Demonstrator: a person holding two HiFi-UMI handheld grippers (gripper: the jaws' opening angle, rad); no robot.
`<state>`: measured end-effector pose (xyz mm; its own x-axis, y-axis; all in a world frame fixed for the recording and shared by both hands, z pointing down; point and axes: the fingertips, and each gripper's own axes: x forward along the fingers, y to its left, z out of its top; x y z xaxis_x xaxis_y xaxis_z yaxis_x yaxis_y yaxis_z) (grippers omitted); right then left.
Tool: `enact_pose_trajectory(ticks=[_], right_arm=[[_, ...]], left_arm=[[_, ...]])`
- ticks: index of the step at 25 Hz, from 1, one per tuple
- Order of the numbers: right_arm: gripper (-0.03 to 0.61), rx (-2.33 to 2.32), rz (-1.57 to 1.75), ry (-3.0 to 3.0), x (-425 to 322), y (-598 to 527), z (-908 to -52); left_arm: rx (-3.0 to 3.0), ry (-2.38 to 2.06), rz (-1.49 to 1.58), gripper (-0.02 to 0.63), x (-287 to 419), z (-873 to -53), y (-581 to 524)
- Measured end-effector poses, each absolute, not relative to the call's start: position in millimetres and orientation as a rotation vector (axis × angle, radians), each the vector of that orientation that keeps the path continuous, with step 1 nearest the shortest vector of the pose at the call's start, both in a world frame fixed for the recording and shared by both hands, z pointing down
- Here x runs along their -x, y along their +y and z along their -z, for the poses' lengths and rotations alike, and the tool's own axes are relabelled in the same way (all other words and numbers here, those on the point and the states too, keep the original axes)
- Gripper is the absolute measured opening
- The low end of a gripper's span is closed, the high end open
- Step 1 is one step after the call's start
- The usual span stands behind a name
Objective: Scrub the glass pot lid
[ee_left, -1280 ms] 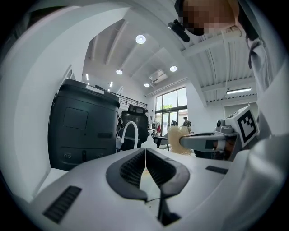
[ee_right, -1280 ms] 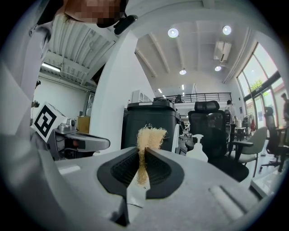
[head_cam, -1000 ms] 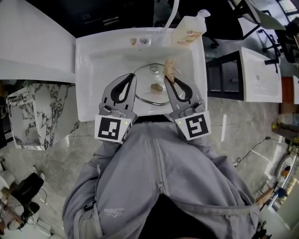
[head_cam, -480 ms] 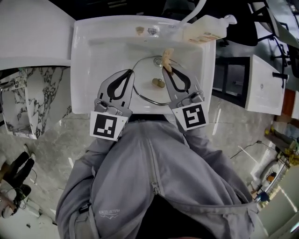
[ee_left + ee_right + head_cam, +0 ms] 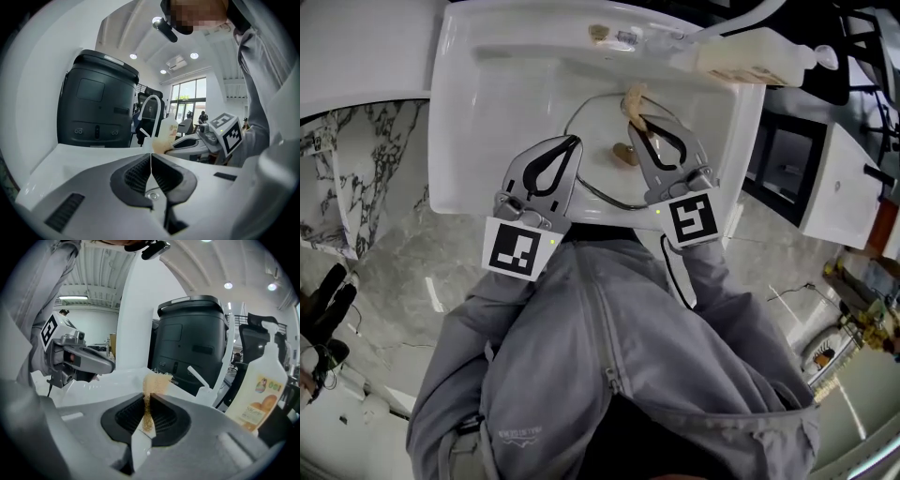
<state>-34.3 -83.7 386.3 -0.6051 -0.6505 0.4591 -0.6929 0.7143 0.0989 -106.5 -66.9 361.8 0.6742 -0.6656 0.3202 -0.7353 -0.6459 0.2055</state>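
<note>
- Left gripper [image 5: 151, 157]: jaws closed on nothing. Right gripper [image 5: 147, 399]: jaws pinching a tan fibrous scrub pad [image 5: 154, 383].
- Round glass pot lid [image 5: 598, 141] lies in the white basin sink [image 5: 487, 112], upper centre.
- Cream pump soap bottle [image 5: 750, 58] at upper right; grey marble floor [image 5: 384, 262] at left.

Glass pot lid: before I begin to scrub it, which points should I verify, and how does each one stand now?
1. Scrub pad clamped in the right claw: ok.
2. Left claw free: ok, shut on nothing.
3. Glass pot lid lying in the sink: ok.
4. Lid held steady: not ok, neither claw grips it.
5. Pad touching the lid: cannot tell.
6. Soap on the pad: cannot tell; the soap bottle stands at the sink's back edge.
</note>
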Motion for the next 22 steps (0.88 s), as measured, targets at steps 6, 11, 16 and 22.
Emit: enact_pose_trajectory(ticks=[6,11,16,22], right_arm=[[0.032,-0.915,-0.142,-2.419,36,-89,-433],[0.032,-0.798,-0.17,-2.417,43,-94,-466],[0.032,-0.695,-0.179,-2.384,52,-98,-495],[0.032,-0.512,-0.132,-2.271,61,-92,-536]], left_arm=[[-2.522,-1.114,-0.386,0.008,105,-395,-63],[-2.478,-1.137,-0.418,0.008,107,-420,-61],[-2.437,-1.162,-0.463,0.008,114,-442,-58],[-2.374,-1.185,-0.552,0.008,121,-466,-48]])
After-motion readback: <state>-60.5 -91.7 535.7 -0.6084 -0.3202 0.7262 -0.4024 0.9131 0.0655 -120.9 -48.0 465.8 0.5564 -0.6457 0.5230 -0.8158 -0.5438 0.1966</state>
